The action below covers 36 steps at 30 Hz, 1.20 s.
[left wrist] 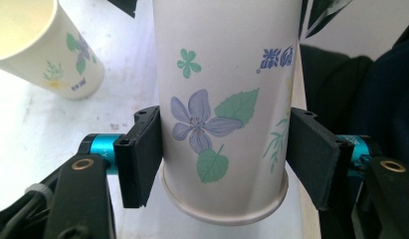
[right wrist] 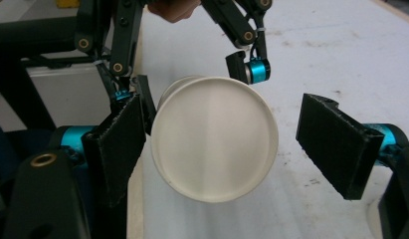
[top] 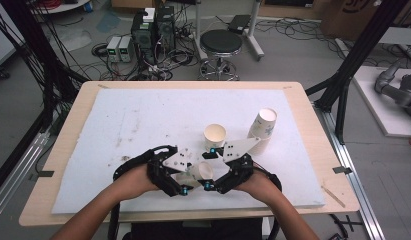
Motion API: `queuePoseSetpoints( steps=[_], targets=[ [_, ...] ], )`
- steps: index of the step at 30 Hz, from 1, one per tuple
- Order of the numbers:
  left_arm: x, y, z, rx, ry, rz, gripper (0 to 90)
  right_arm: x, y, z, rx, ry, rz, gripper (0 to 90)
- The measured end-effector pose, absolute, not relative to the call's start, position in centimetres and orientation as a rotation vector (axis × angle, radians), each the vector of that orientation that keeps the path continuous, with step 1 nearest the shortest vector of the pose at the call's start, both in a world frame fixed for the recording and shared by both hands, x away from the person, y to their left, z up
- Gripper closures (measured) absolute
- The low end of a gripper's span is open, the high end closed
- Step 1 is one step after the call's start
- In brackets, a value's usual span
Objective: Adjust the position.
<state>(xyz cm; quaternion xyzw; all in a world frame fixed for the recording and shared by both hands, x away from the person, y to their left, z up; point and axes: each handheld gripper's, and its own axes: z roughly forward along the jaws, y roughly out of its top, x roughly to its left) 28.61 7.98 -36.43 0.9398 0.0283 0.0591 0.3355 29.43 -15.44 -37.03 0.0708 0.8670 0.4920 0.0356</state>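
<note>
A floral paper cup (left wrist: pixel 222 94) lies sideways just above the table's front middle, and my left gripper (left wrist: pixel 224 159) is shut on its wall near the base. In the high view this cup (top: pixel 199 172) sits between the left gripper (top: pixel 185 179) and the right gripper (top: pixel 210 168). In the right gripper view the cup's round white base (right wrist: pixel 214 144) faces the camera. My right gripper (right wrist: pixel 227 144) is open around that base: its left pad is close against the cup, and its right pad stands clear with a gap.
An upright empty cup (top: pixel 214 136) stands just beyond the grippers and also shows in the left gripper view (left wrist: pixel 48 45). A leaning stack of cups (top: pixel 263 127) is at the right on the white foam board (top: pixel 123 130). A stool (top: pixel 220 45) stands behind the table.
</note>
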Motion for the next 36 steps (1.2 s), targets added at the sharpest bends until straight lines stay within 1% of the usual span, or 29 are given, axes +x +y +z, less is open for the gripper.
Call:
queuePoseSetpoints(
  steps=[13,15,22,24,27,36],
  targets=[
    [28.7,7.8,-36.9,2.508,0.054,0.138,33.3,29.3,-13.9,-37.7,0.107,2.783,1.343,20.9],
    [28.6,7.7,-37.0,2.511,0.049,0.129,33.3,29.4,-13.8,-37.8,0.09,2.798,1.321,25.1],
    [28.6,7.6,-37.2,2.527,0.031,0.108,33.3,29.5,-13.5,-37.8,0.055,2.829,1.282,29.8],
    [28.5,7.6,-37.2,2.533,0.027,0.105,33.3,29.5,-13.4,-37.7,0.044,2.843,1.273,33.6],
    [28.5,7.6,-37.3,2.536,0.021,0.1,33.4,29.5,-13.4,-37.7,0.027,2.849,1.256,35.5],
    [28.6,7.8,-37.4,2.516,0.028,0.094,31.8,29.6,-13.4,-37.8,0.031,2.863,1.249,36.4]
  ],
)
